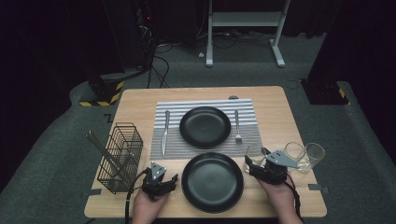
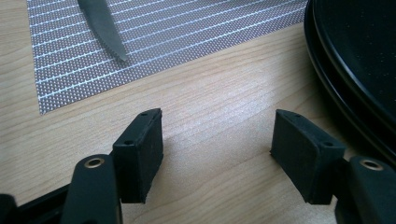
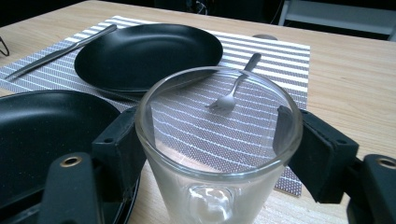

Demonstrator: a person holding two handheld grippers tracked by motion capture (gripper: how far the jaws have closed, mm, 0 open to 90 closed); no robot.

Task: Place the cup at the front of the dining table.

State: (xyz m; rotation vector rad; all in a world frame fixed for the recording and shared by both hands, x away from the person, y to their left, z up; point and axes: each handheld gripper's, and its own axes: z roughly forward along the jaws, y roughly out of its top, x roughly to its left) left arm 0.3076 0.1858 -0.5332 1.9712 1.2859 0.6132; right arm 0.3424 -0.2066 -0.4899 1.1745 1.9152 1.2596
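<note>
The right gripper (image 3: 212, 149) brackets an upright glass (image 3: 217, 140) at the bench's right front, a jaw against each side of its wall, beside the near black plate (image 1: 212, 182). The left gripper (image 2: 217, 149) hangs spread and empty over bare wood left of that plate, so the right hand alone is placed to lift the glass.

We look for words, numbers and labels, and we find none that we can read. The two round black plates (image 1: 212, 182) have no writing on them. The grey striped woven mat (image 1: 196, 150) has lines but no letters. The clear glass cup (image 3: 217, 149) is plain. The yellow and black stripes (image 1: 100, 101) on the floor are a pattern, not words.
</note>
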